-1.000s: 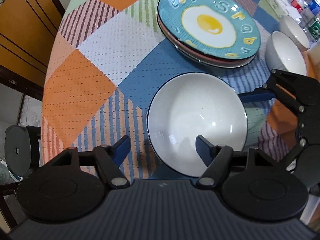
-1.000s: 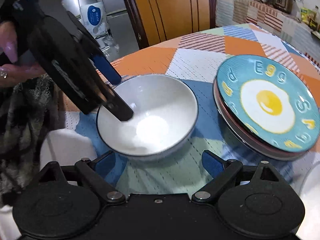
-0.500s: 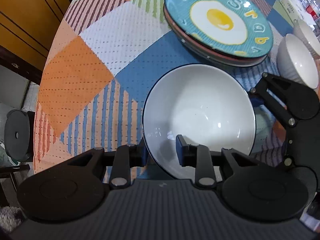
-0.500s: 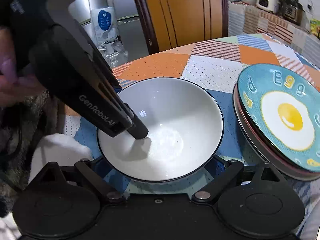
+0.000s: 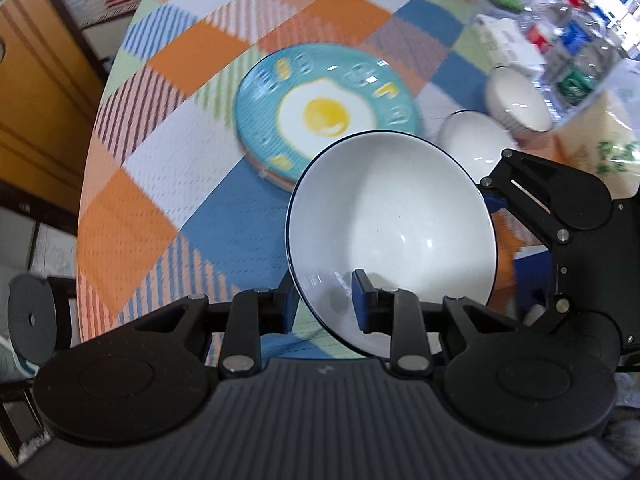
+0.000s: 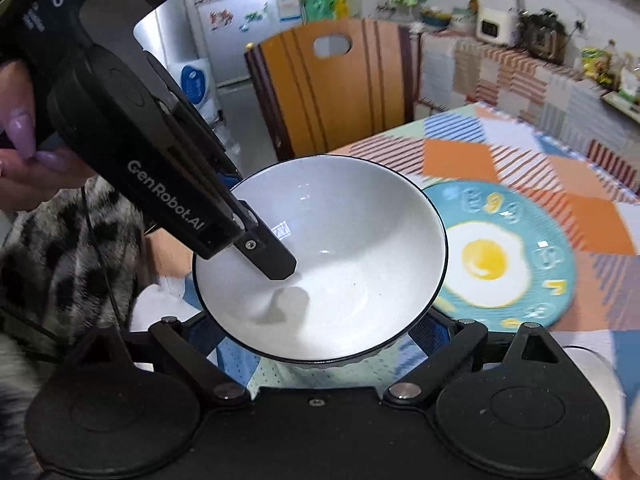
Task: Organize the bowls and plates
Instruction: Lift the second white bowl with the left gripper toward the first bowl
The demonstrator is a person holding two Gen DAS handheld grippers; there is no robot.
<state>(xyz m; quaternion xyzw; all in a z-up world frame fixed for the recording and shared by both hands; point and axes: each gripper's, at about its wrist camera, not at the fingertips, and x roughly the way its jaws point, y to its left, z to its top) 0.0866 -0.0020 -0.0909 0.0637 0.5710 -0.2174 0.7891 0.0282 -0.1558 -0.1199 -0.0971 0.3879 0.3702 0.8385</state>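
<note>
i'm clamping my left gripper (image 5: pixel 325 303) on the near rim of the wide white ceramic bowl with the thin dark edge (image 5: pixel 394 232), one finger inside (image 6: pixel 276 266), one outside. the bowl is hanging tilted above the patchwork tablecloth (image 5: pixel 168 152), off the cloth as far as i'm judging. it's glazed, so i'm expecting it to be slick, rigid, fairly heavy and chippable; a rim pinch is the only hold, and it's levering hard. my right gripper (image 6: pixel 316 338) is sitting spread wide just under the bowl, holding nothing. beyond are the teal fried-egg plate on its stack (image 5: pixel 326 116) and two smaller white bowls (image 5: pixel 516 100).
</note>
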